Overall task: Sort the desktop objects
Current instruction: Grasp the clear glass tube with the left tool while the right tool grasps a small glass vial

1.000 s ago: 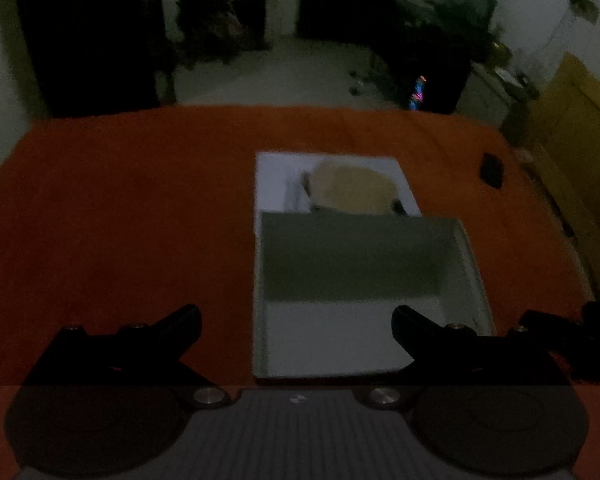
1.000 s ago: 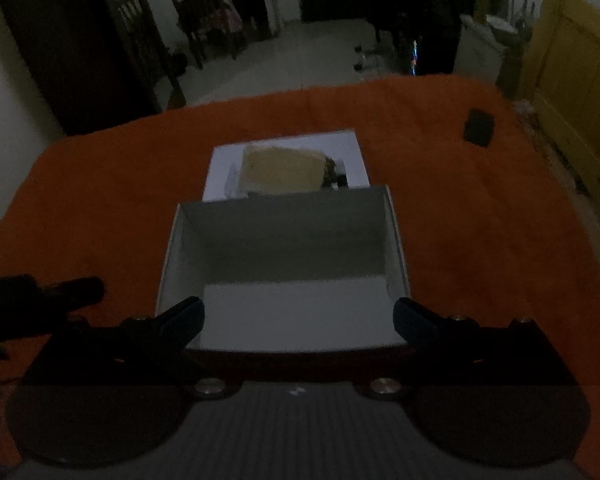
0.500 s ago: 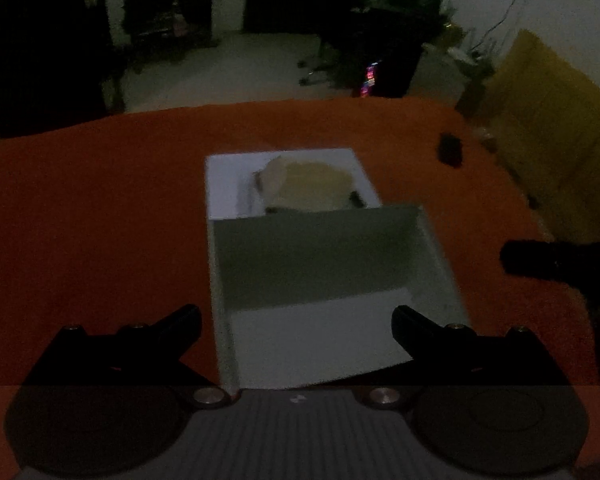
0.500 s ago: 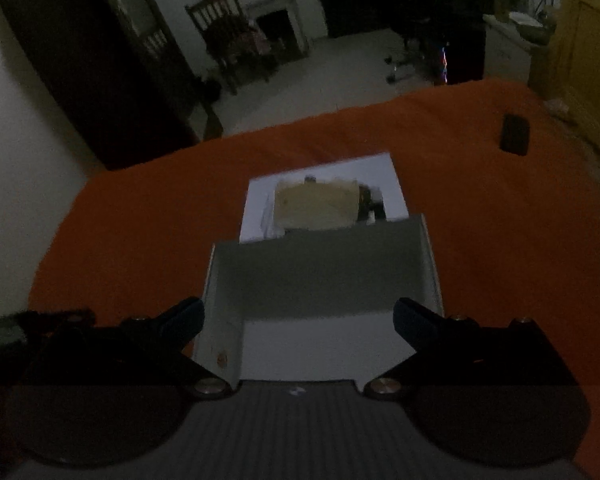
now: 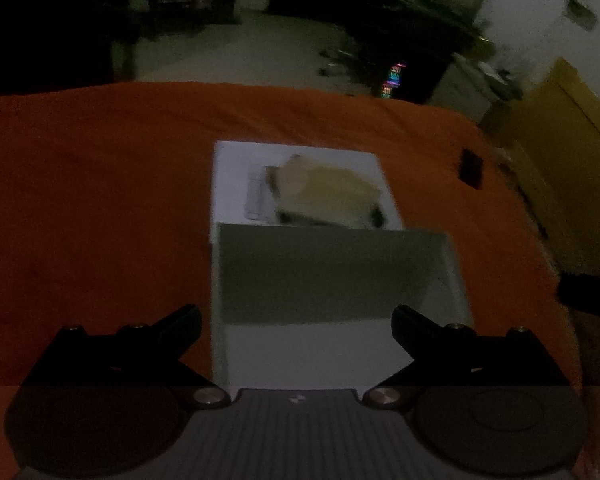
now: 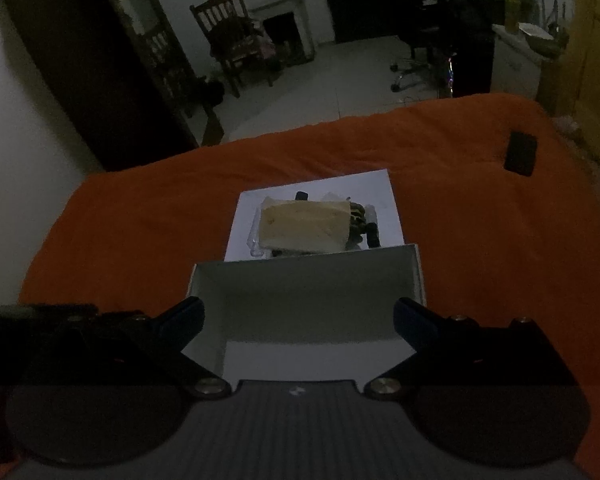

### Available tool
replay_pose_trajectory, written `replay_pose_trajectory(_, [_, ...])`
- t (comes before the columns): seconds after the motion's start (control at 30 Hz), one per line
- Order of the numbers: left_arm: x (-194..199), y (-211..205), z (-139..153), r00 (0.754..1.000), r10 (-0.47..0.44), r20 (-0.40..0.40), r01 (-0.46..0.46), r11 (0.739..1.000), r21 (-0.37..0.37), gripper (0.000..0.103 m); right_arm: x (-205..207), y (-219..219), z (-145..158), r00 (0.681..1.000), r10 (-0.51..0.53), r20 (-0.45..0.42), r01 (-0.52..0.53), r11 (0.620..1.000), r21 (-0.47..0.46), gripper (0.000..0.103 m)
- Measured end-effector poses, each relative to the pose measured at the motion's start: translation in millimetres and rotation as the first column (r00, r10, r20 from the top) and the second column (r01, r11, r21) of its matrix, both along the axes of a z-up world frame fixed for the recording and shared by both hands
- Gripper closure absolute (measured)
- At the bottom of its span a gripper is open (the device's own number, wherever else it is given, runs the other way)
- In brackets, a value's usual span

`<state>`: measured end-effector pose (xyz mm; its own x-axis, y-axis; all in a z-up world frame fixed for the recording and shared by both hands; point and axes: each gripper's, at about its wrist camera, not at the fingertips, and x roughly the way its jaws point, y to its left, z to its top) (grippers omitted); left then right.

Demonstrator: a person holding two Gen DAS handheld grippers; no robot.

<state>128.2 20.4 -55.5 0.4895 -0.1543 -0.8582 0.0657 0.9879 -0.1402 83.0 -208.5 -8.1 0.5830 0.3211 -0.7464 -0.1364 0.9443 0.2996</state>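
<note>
Orange cloth [image 6: 140,216] over table: matt, soft nap, slightly rumpled. White box [image 6: 308,300] looked like matt smooth card. Beyond it at 12 o'clock, white sheet [image 6: 320,188]: paper, flat. Gripper fingers [image 6: 180,320]: matt black plastic, bright metal screws. Chair [image 6: 232,36] at 11 o'clock: dark wood.

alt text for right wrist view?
An open right gripper hovers over an empty white box on an orange cloth. Behind the box, a white sheet holds a tan pouch and small items.
</note>
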Motion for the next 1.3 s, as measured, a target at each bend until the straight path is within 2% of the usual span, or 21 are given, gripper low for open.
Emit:
replay_pose_trajectory(0.1, [3.4,1.7,0.1,0.998,0.065,0.0,-0.065,0.997,0.046,0.0,5.6,-0.4,0.4,1.0,0.003,0.008,-0.003,1.0,0.016,0.0])
replay_pose_trajectory(0.23, [13.5,6.2,-5.2,0.998,0.064,-0.03,-0.064,0.998,-0.014,0.0,15.0,5.7,3.6,0.999,0.025,0.03,-0.025,1.0,-0.007,0.0])
replay_pose_trajectory(0.3, [19.0,10.9,-5.8,0.999,0.053,0.009,-0.053,0.998,-0.034,0.0,20.4,7.4,4.9,0.999,0.011,0.048,-0.01,1.0,-0.024,0.0])
replay_pose_trajectory(0.33, [22.6,11.0,-6.6,0.999,0.04,0.022,-0.04,0.999,-0.02,0.0,22.8,7.0,5.1,0.998,-0.003,0.062,0.004,1.0,-0.023,0.0])
replay_pose_trajectory(0.5, [51.7,9.0,-9.8,0.997,0.003,0.083,-0.011,0.995,0.098,0.0,49.2,7.1,-4.7,1.0,0.008,0.003,-0.008,1.0,0.019,0.0])
replay_pose_trajectory(0.57, [68.6,12.1,-12.6,0.995,0.012,0.099,-0.022,0.995,0.099,0.0,59.1,8.6,-8.7,1.0,-0.023,-0.006,0.023,1.0,0.018,0.0])
replay_pose_trajectory(0.67, [91.5,19.5,-20.1,0.994,0.035,0.104,-0.043,0.997,0.069,0.0,81.2,15.4,-15.5,1.0,0.009,-0.002,-0.009,1.0,-0.003,0.0])
replay_pose_trajectory(0.73, [108.9,21.4,-29.6,0.997,0.023,0.08,-0.028,0.998,0.06,0.0,99.9,18.7,-22.3,1.0,0.007,0.002,-0.007,1.0,-0.025,0.0])
replay_pose_trajectory(0.87, [144.4,21.8,-55.4,0.997,-0.067,0.024,0.066,0.997,0.04,0.001,147.5,22.8,-48.3,0.999,0.034,-0.024,-0.036,0.997,-0.065,0.0])
replay_pose_trajectory(0.93, [158.3,25.5,-69.7,0.998,-0.063,0.0,0.063,0.997,0.035,0.001,174.7,21.1,-62.4,0.996,0.063,-0.064,-0.067,0.996,-0.064,0.0])
replay_pose_trajectory(1.07, [190.5,30.8,-95.2,0.998,-0.04,-0.043,0.042,0.999,0.031,0.002,217.7,0.7,-83.4,0.997,0.04,-0.063,-0.04,0.999,0.01,0.0])
replay_pose_trajectory(1.17, [213.3,32.5,-108.3,0.999,-0.015,-0.052,0.018,0.999,0.046,0.002,242.8,-9.8,-103.3,0.996,0.026,-0.09,-0.027,1.0,-0.011,0.002])
replay_pose_trajectory(1.3, [230.0,25.1,-126.8,0.997,-0.033,-0.069,0.038,0.997,0.061,0.002,261.9,-17.8,-136.9,0.992,0.0,-0.126,-0.009,0.998,-0.067,0.006])
